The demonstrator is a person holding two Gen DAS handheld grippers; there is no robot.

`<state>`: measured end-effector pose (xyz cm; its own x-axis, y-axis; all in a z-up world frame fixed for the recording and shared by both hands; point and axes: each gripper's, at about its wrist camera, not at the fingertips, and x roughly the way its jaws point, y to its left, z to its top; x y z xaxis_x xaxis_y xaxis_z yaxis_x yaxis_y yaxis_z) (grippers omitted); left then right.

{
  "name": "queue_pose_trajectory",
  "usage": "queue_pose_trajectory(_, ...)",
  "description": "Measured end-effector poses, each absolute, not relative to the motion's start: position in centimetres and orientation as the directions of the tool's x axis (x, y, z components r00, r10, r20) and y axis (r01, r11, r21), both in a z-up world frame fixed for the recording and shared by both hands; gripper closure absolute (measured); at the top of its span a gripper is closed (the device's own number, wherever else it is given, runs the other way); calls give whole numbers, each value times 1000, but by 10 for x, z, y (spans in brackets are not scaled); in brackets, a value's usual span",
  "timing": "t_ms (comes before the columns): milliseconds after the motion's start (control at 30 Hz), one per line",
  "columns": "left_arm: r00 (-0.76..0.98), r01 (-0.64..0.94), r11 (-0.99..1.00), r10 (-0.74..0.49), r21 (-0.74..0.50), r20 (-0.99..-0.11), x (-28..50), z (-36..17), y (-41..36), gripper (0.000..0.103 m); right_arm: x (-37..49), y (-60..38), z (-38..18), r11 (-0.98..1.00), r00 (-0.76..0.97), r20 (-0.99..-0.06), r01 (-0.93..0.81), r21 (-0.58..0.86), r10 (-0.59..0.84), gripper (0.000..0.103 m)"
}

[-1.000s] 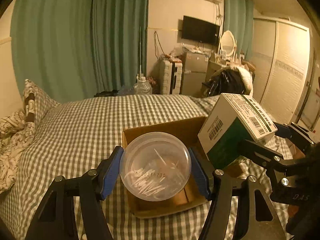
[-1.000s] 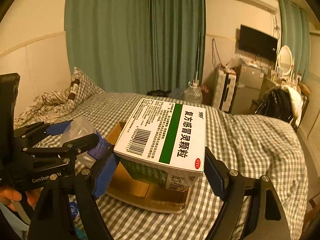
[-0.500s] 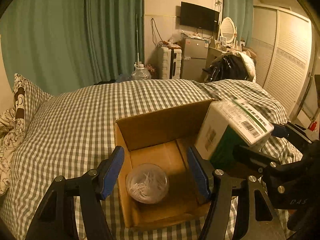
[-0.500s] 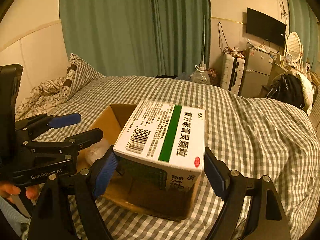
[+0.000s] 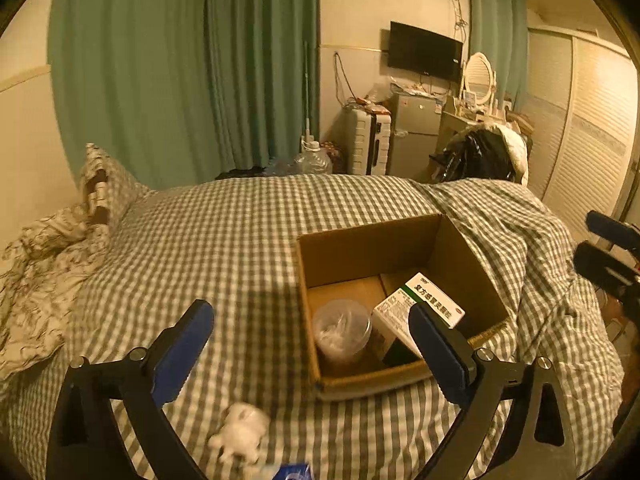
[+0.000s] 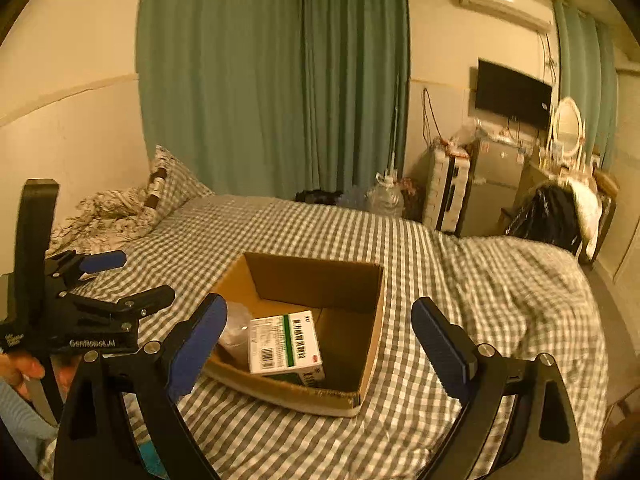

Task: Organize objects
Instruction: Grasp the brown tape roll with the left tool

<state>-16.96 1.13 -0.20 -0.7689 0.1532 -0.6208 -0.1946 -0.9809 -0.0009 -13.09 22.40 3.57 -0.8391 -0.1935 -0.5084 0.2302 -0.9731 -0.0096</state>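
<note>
An open cardboard box (image 5: 472, 268) (image 6: 372, 320) sits on the checked bed. Inside it lie a clear round container of white sticks (image 5: 342, 330) (image 6: 234, 334) and a white and green medicine box (image 5: 424, 306) (image 6: 284, 344), side by side. My left gripper (image 5: 312, 348) is open and empty, raised over the bed to the left of the cardboard box; it also shows in the right wrist view (image 6: 124, 276). My right gripper (image 6: 320, 340) is open and empty, raised above the box's near side; its fingers show at the right edge of the left wrist view (image 5: 608, 248).
A small white figurine (image 5: 240, 434) lies on the checked bedspread (image 5: 224, 248) near the front edge, with a blue item (image 5: 294, 472) beside it. A pillow and crumpled quilt (image 5: 52, 264) lie at the left. A suitcase, fridge and chair stand beyond the bed.
The medicine box has left my right gripper and now lies in the cardboard box next to the clear container. Both grippers have pulled back and up, open and empty.
</note>
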Motion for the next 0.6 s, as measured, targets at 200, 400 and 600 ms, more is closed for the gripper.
queue_pose_trajectory(200, -772, -158, -987, 127, -6, -623, -121, 17, -17, 0, -71, 202, 64, -960, -858, -474, 268, -83, -199, 9)
queue_pose_trajectory(400, -769, -93, -995, 44, 44, -638, -66, 1, -38, 0, -25, 186, 48, -946, -842, -496, 305, -110, -213, 9)
queue_pose_trajectory(600, -744, -45, -995, -24, 86, -668, -18, -44, -43, 0, 2, 171, -4, -941, -807, -557, 316, -125, -197, 9)
